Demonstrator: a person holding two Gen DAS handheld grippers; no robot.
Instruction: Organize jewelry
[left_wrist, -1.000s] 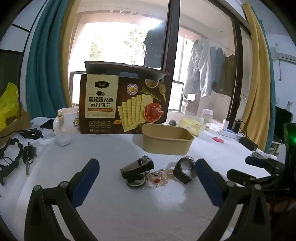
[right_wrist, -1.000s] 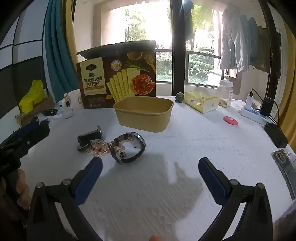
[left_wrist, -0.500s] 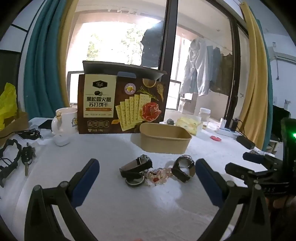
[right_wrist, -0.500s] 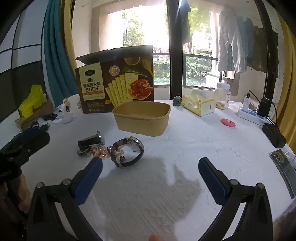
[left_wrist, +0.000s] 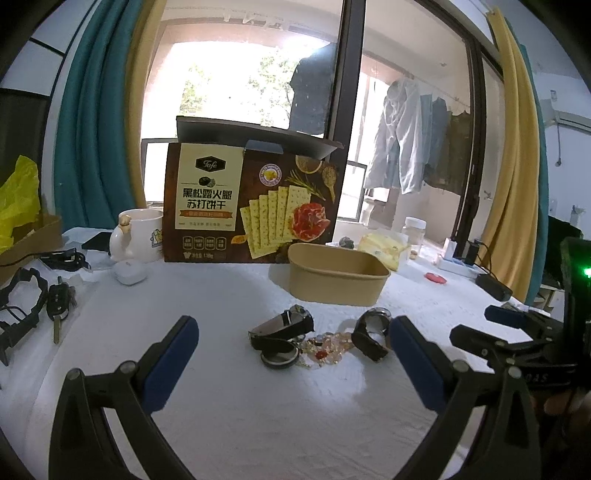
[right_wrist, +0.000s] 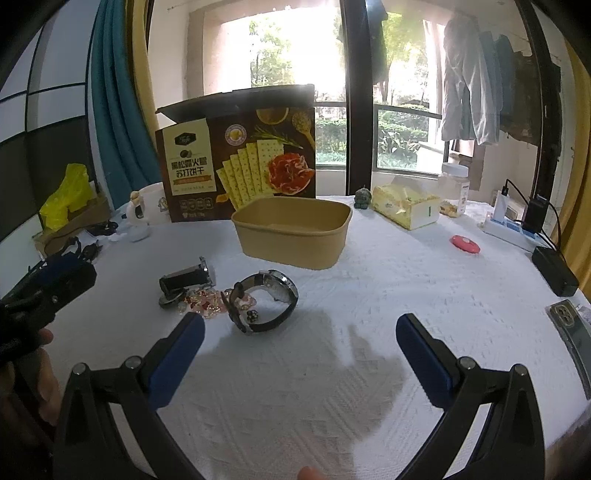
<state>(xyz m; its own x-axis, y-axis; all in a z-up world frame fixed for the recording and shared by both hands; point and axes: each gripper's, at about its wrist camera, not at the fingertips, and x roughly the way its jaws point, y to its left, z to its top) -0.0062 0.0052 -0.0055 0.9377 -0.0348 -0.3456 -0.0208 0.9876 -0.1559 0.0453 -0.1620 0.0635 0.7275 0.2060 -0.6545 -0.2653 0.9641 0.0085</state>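
Observation:
On the white tablecloth lies a small heap of jewelry: a black-strapped watch (right_wrist: 264, 301), a second dark watch (right_wrist: 186, 277) to its left, and a beaded pink and red bracelet (right_wrist: 203, 304) between them. The same heap shows in the left wrist view as two watches (left_wrist: 282, 325) (left_wrist: 371, 332) with the bracelet (left_wrist: 327, 345) between. Behind it stands an empty tan paper tub (right_wrist: 291, 230) (left_wrist: 336, 273). My left gripper (left_wrist: 291, 363) is open, hovering short of the heap. My right gripper (right_wrist: 299, 360) is open too, with nothing between its fingers.
A cracker box (left_wrist: 251, 206) and a white mug (left_wrist: 138, 234) stand at the back. Keys (left_wrist: 59, 299) and black straps lie at the left edge. A tissue pack (right_wrist: 406, 208), a red disc (right_wrist: 464, 244), a power strip (right_wrist: 511, 229) and a phone (right_wrist: 570, 325) are on the right.
Both grippers have stayed open. The views have shifted slightly; the heap and tub sit a little higher in the right wrist view, as the grippers drift lower.

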